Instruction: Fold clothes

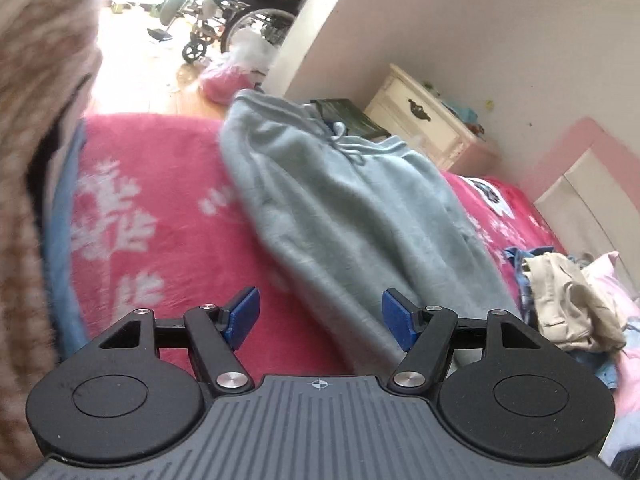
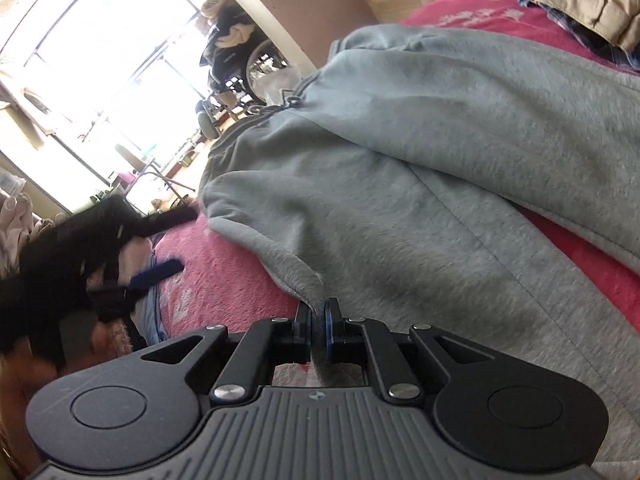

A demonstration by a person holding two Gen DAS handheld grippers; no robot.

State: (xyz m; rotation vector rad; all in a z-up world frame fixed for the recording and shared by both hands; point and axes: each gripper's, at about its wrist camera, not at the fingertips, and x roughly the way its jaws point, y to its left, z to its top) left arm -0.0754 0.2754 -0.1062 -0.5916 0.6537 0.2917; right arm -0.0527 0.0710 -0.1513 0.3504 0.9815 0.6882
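Observation:
Grey sweatpants (image 1: 340,208) lie spread on the pink floral blanket (image 1: 152,208) of a bed. My left gripper (image 1: 320,312) hovers open over the blanket beside the near leg, with nothing between its blue pads (image 1: 244,310). In the right wrist view the same sweatpants (image 2: 440,168) fill the frame, and my right gripper (image 2: 319,320) is shut on a pinched fold of the grey fabric at its edge. The left gripper (image 2: 160,240) shows blurred at the left of that view, apart from the sweatpants.
A pile of beige and checked clothes (image 1: 568,296) lies at the right on the bed. A cream nightstand (image 1: 424,116) stands against the wall behind. A wheelchair (image 1: 240,12) stands on the sunlit floor beyond. A person's brown fuzzy sleeve (image 1: 36,120) fills the left edge.

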